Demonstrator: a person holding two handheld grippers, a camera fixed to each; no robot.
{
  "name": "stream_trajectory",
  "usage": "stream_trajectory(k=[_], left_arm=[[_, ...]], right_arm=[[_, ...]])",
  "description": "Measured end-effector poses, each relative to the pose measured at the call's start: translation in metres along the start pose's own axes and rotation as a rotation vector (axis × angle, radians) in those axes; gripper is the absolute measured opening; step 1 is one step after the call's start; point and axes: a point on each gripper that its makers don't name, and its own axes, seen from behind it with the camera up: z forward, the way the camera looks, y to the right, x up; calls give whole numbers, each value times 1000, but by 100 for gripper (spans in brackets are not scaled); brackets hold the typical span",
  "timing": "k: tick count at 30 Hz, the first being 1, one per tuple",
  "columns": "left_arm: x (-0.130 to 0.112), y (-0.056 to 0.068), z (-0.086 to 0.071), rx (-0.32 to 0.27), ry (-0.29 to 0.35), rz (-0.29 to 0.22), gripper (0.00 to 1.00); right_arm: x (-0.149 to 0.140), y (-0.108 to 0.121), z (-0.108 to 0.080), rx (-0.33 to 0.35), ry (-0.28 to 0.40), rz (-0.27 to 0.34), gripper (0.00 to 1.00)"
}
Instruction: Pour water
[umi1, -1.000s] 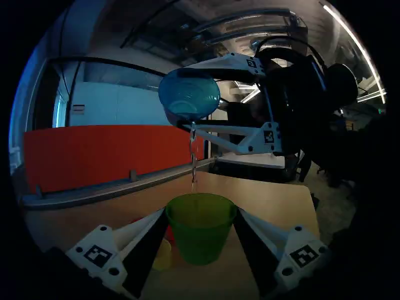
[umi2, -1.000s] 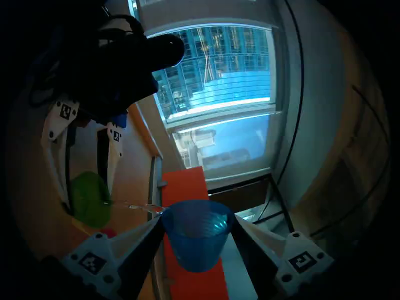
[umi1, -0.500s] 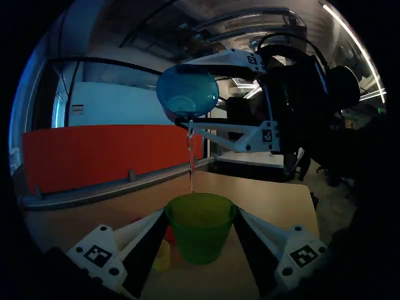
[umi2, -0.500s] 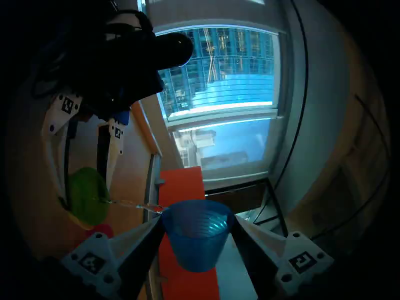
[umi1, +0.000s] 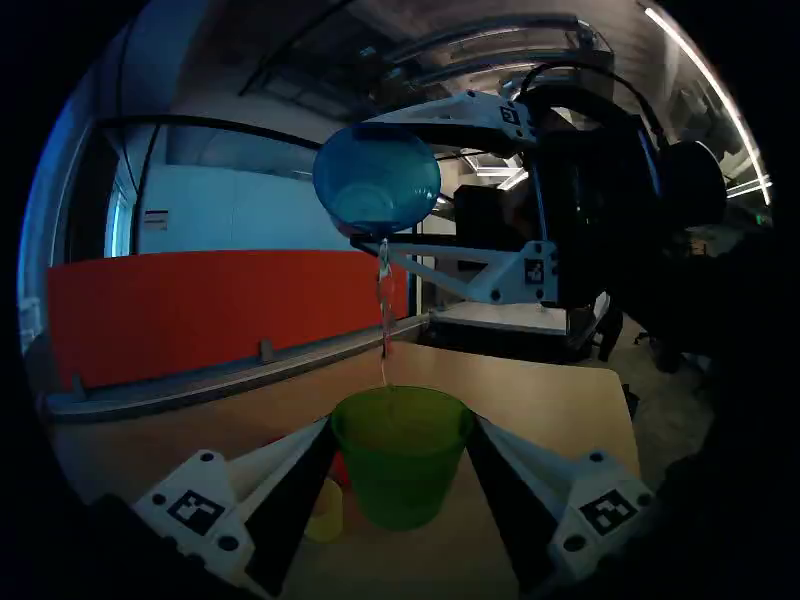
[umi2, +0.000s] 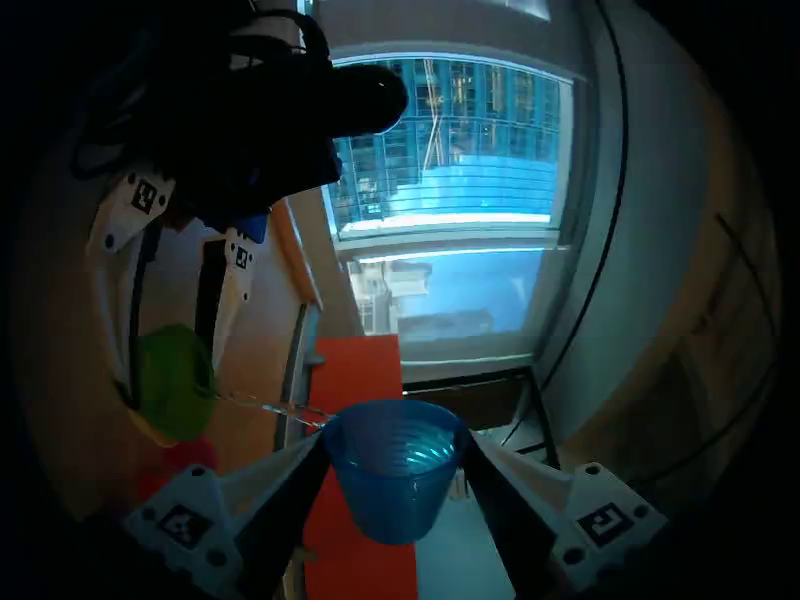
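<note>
A light wooden surface (umi1: 540, 400) lies in a dim room, and a long red panel (umi1: 200, 300) stands along its far edge. Nearest in the left gripper view, the left gripper (umi1: 400, 428) holds a green cup (umi1: 402, 465) upright just above the surface; its two fingers press on the cup from both sides. Low beside this cup, between it and the left finger, sit a small yellow thing (umi1: 325, 510) and a red thing (umi1: 340, 468); what they are I cannot tell. Above the green cup, a thin stream of water (umi1: 383, 310) falls straight down into its open mouth. The stream starts at the lower rim of a blue cup (umi1: 376, 180), which is high in the air and tipped on its side, with its mouth turned to the camera. The right gripper (umi2: 393, 440) clamps this blue cup between both fingers, one on each side of the wall. In the right gripper view a little water lies inside the blue cup, and the stream runs from its rim across to the green cup farther off. Behind the right gripper there is a dark sleeve (umi1: 620, 200). Farthest away are a large window (umi2: 450, 200) with tall buildings outside and a bright light strip (umi1: 700, 70) on the ceiling.
</note>
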Motion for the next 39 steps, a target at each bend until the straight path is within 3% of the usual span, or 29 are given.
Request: stream_trajectory(k=[39], left_arm=[[4,-1,-1,7,10,-11,87]], right_arm=[[21,7,1,-12,26,-157,91]])
